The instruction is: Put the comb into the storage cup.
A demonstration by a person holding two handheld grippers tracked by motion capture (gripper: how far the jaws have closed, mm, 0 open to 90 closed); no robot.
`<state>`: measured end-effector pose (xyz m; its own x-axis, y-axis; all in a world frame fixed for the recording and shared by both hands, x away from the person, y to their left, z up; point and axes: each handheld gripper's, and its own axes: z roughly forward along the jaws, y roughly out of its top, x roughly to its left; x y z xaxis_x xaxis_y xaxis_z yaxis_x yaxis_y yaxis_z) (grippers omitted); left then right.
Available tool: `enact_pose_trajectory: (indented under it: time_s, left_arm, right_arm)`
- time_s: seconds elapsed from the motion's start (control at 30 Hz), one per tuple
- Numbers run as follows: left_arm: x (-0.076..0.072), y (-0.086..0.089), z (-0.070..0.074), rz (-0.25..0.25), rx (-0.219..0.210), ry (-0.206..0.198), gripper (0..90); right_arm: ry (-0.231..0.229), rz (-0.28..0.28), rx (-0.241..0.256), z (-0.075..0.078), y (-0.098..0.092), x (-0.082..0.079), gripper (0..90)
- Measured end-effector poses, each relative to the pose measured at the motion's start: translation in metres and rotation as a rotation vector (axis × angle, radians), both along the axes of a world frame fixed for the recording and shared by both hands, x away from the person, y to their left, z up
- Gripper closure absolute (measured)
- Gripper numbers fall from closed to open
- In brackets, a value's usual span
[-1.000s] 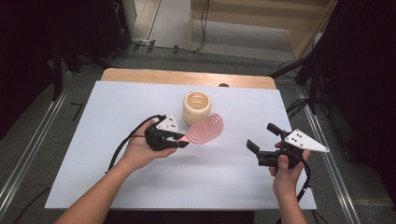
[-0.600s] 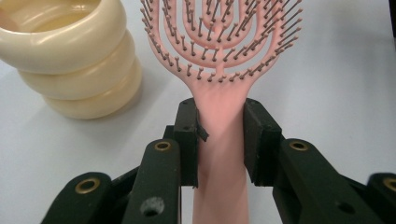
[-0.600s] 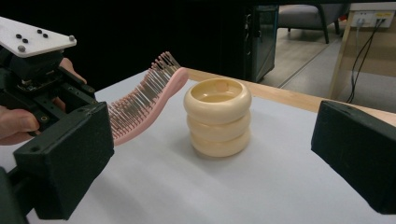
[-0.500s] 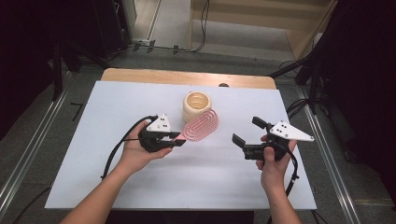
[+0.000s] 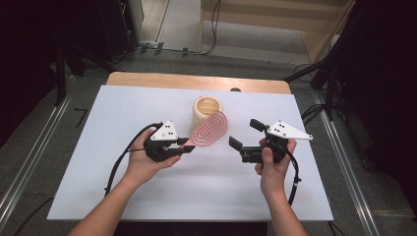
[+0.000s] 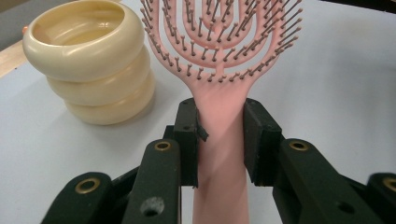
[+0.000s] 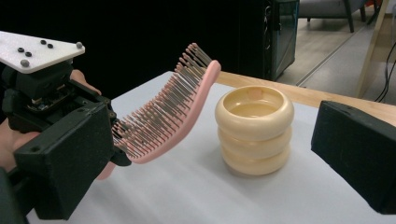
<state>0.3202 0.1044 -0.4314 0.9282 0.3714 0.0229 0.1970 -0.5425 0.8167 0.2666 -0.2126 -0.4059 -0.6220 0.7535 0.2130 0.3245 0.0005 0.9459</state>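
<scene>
A pink vented hairbrush (image 5: 210,129) is lifted off the white table top (image 5: 123,113), bristles toward the right hand. My left gripper (image 5: 186,145) is shut on its handle; in the left gripper view both jaws pinch the handle (image 6: 219,121) just below the bristled head. A cream ribbed cup (image 5: 207,109) stands just behind the brush head, open side up and empty (image 7: 254,128). My right gripper (image 5: 245,133) hovers to the right of the brush, open, nothing between its jaws (image 7: 215,158). It faces the brush (image 7: 173,112) and the cup.
A wooden table edge (image 5: 196,81) shows beyond the white top. Black cables trail from both grippers toward the near edge. Metal rails run along the floor at either side, and dark equipment stands behind the table.
My right gripper has moved left toward the brush and cup. My left gripper has shifted slightly left and tipped the brush head up, still shut on the handle.
</scene>
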Motion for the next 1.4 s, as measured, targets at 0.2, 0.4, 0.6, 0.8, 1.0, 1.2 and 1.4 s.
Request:
enact_pose_trajectory:
  time_s: [0.2, 0.4, 0.6, 0.8, 1.0, 1.2, 1.4]
  left_arm:
    - [-0.002, 0.0, 0.0, 0.031, -0.036, -0.016, 70.1]
    - [-0.005, -0.002, -0.001, 0.047, -0.045, -0.036, 70.0]
    - [-0.009, -0.004, -0.001, 0.07, -0.06, -0.058, 70.0]
    - [-0.011, -0.007, -0.002, 0.097, -0.081, -0.076, 70.0]
    - [-0.014, -0.013, -0.004, 0.103, -0.087, -0.097, 70.0]
    - [-0.015, -0.018, -0.005, 0.104, -0.096, -0.104, 69.9]
    - [-0.016, -0.021, -0.006, 0.106, -0.088, -0.121, 69.9]
  right_arm:
    - [0.014, 0.024, 0.016, 0.002, 0.016, 0.005, 0.0]
    - [0.032, 0.039, 0.044, 0.003, 0.031, 0.01, 0.0]
    - [0.059, 0.056, 0.088, 0.002, 0.039, 0.015, 0.0]
    - [0.079, 0.066, 0.131, 0.0, 0.045, 0.019, 0.0]
    - [0.114, 0.065, 0.15, 0.0, 0.05, 0.023, 0.0]
    - [0.13, 0.03, 0.179, -0.001, 0.054, 0.026, 7.5]
    - [0.163, -0.003, 0.181, 0.0, 0.058, 0.028, 18.5]
